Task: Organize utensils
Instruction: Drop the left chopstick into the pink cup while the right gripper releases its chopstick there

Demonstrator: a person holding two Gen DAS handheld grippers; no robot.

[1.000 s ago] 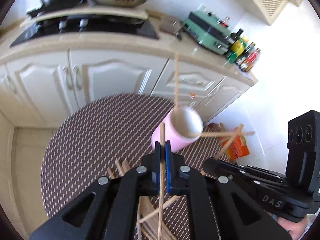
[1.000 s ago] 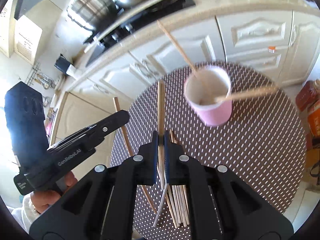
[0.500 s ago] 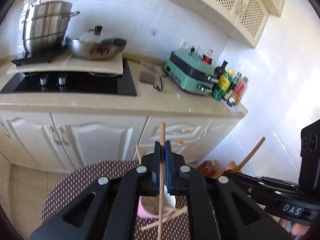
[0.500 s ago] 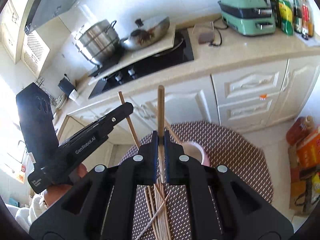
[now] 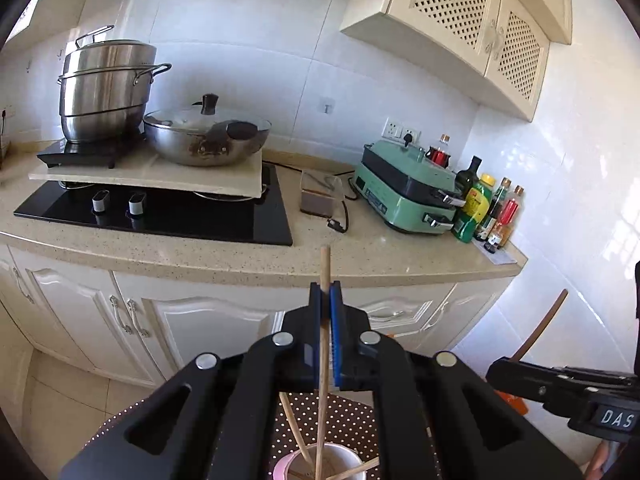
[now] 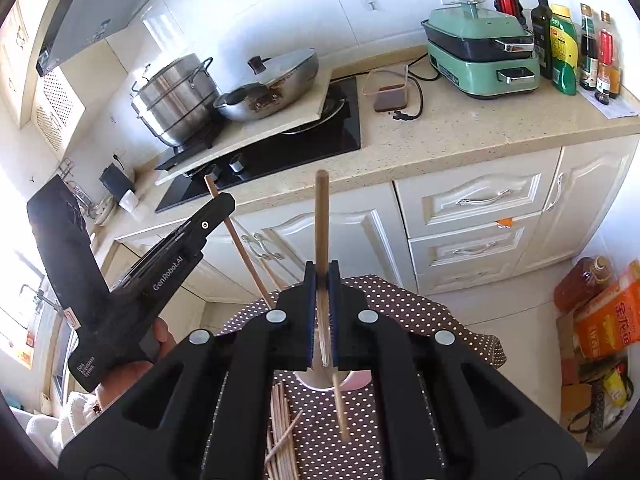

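Both grippers risen | left gripper (image 5: 325, 312), right gripper (image 6: 322, 292) each clamp a chopstick | labels "GenRobot.AI", "DAS"

Left gripper (image 5: 329, 300) and right gripper (image 6: 321, 280): jaws clamped, tilted downward.

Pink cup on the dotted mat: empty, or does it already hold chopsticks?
Already holding some. In the left wrist view, the pink cup has a few wooden chopsticks leaning inside against its rim.
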